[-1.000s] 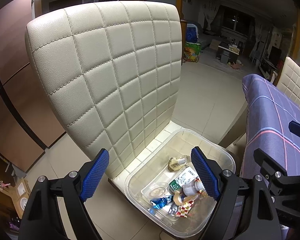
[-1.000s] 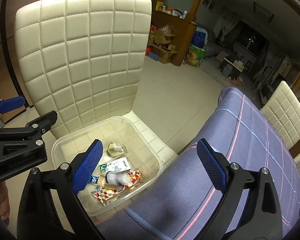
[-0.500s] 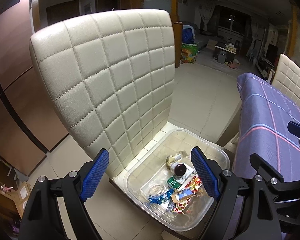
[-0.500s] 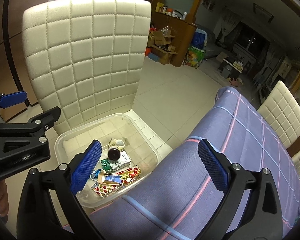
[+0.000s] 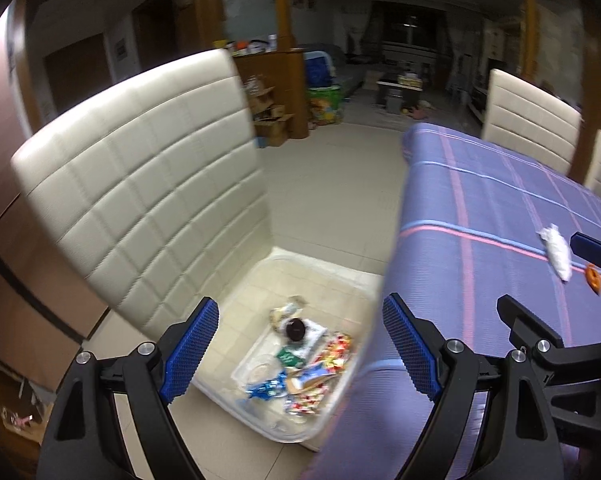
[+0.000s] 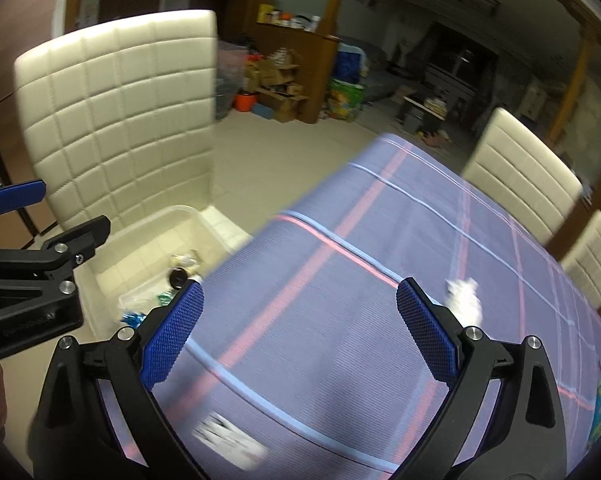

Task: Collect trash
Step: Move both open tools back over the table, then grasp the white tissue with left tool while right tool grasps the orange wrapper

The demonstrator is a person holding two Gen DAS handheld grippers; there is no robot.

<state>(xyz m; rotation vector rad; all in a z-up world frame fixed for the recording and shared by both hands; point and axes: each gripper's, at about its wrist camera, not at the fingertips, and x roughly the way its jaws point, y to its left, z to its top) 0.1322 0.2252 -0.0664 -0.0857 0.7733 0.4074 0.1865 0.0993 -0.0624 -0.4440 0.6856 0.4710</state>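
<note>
Table (image 6: 340, 360): covered in purple plaid cloth; fills the lower right of both wrist views, from 2 to 6 o'clock.
Chair (image 5: 148, 184): cream quilted back, upright, at 10 o'clock in both views; its seat carries the bin.
Bin (image 5: 260, 276): clear plastic tub on the chair seat, just beside the table edge, at 6 o'clock in the left wrist view.
Trash in bin (image 5: 308, 364): wrappers, a small carton and a dark round cap piled at the end nearest the camera.
Left gripper (image 5: 300, 352): jaws spread wide, nothing between the pads; positioned above the bin.
Right gripper (image 6: 300, 332): jaws spread wide, empty; positioned above the tablecloth.
Crumpled white paper (image 5: 556, 250): lying on the table at 3 o'clock in the left wrist view, apart from both grippers.
Orange scrap (image 5: 593, 278): on the table just beside the white paper, toward 4 o'clock.
White label (image 6: 228, 440): blurred flat piece on the cloth at 7 o'clock in the right wrist view; type cannot be determined.
</note>
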